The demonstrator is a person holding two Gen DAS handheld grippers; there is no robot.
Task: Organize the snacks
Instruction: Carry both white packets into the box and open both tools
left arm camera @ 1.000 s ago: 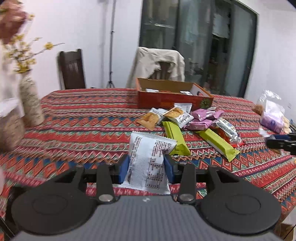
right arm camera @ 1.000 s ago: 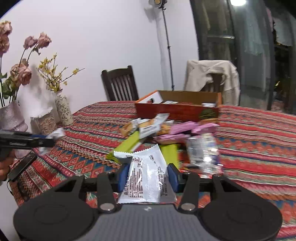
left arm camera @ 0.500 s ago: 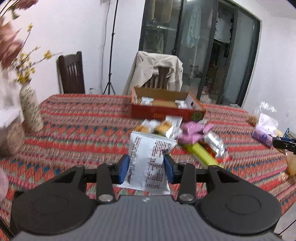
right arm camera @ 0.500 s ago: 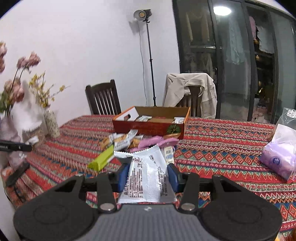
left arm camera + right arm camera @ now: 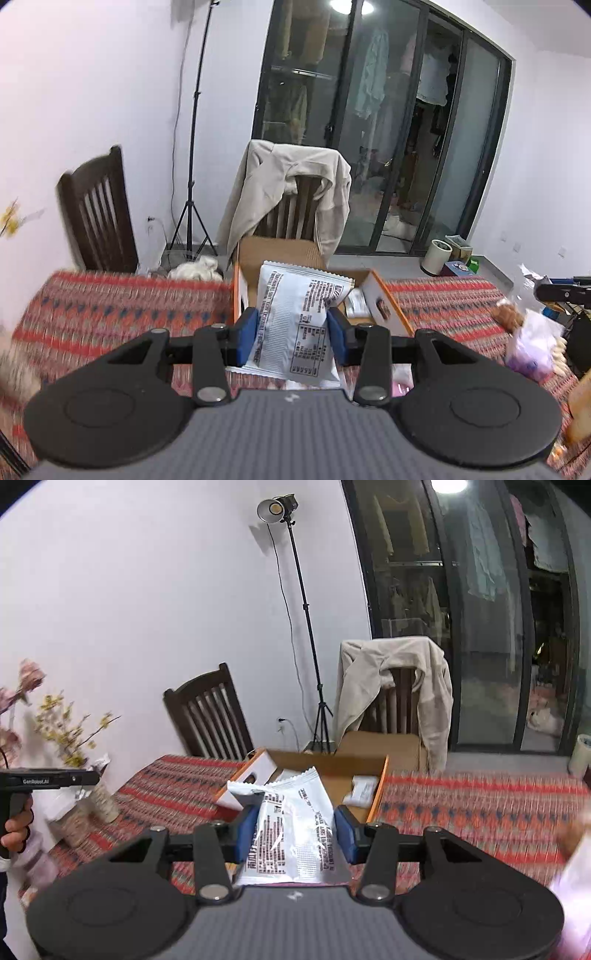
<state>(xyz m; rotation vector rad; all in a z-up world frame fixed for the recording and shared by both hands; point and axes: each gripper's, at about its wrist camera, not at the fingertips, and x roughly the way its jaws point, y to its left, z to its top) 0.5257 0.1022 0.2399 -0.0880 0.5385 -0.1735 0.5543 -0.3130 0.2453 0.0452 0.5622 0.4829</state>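
Observation:
My left gripper (image 5: 291, 332) is shut on a white snack packet (image 5: 295, 321) printed with black text, held up in front of the orange cardboard box (image 5: 388, 299). My right gripper (image 5: 295, 827) is shut on a silvery white snack packet (image 5: 295, 834), also raised just before the same orange box (image 5: 376, 794). Inside the box lie a few white packets (image 5: 364, 788). The left gripper's body (image 5: 48, 777) shows at the left edge of the right wrist view, held by a hand (image 5: 16, 830). The loose snack pile on the table is hidden below both grippers.
A red patterned cloth covers the table (image 5: 122, 302). Two dark wooden chairs (image 5: 208, 716) stand behind it, one draped with a beige jacket (image 5: 291, 192). A vase of flowers (image 5: 66, 738) stands at the left. Clear bags of snacks (image 5: 528, 339) lie at the right.
Both grippers have risen and moved forward toward the orange box, each keeping its packet. The snack pile has dropped out of sight beneath them.

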